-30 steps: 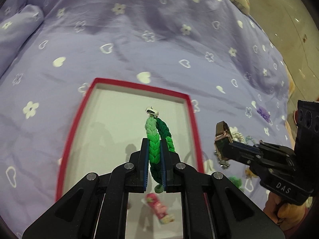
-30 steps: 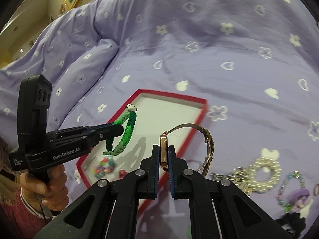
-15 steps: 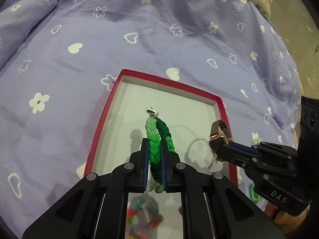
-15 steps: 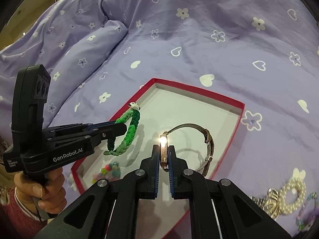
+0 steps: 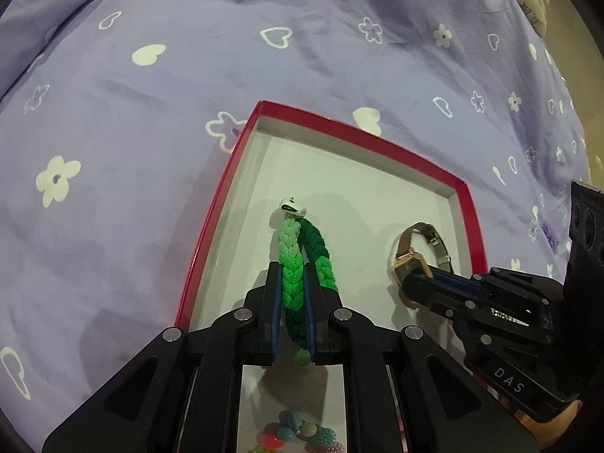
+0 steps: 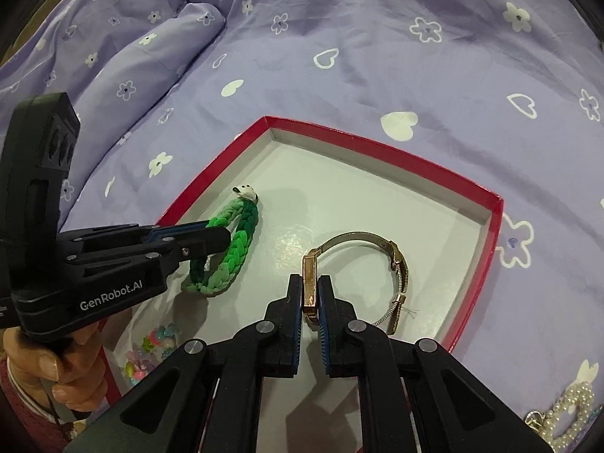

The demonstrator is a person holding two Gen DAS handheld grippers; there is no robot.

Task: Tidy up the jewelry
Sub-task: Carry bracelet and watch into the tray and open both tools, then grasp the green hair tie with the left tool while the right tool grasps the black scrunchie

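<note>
A red-rimmed box [image 5: 211, 222] [image 6: 487, 249] with a pale floor lies on the purple bedspread. My left gripper [image 5: 292, 283] [image 6: 222, 236] is shut on a green braided bracelet [image 5: 290, 260] [image 6: 234, 249] with a white clasp, held low inside the box at its left side. My right gripper [image 6: 310, 294] [image 5: 409, 283] is shut on the gold case of a wristwatch [image 6: 311, 283] [image 5: 409, 264]; its mesh band [image 6: 396, 264] arcs to the right, low over the box floor.
A pastel bead bracelet [image 5: 302, 434] [image 6: 151, 351] lies in the near part of the box. A pearl bracelet [image 6: 570, 411] and other jewelry lie on the bedspread right of the box. A fold of bedspread [image 6: 151, 49] rises at the far left.
Both grippers have moved forward and down into the box with their loads. The watch has come from outside the right rim to inside it, beside the green bracelet.
</note>
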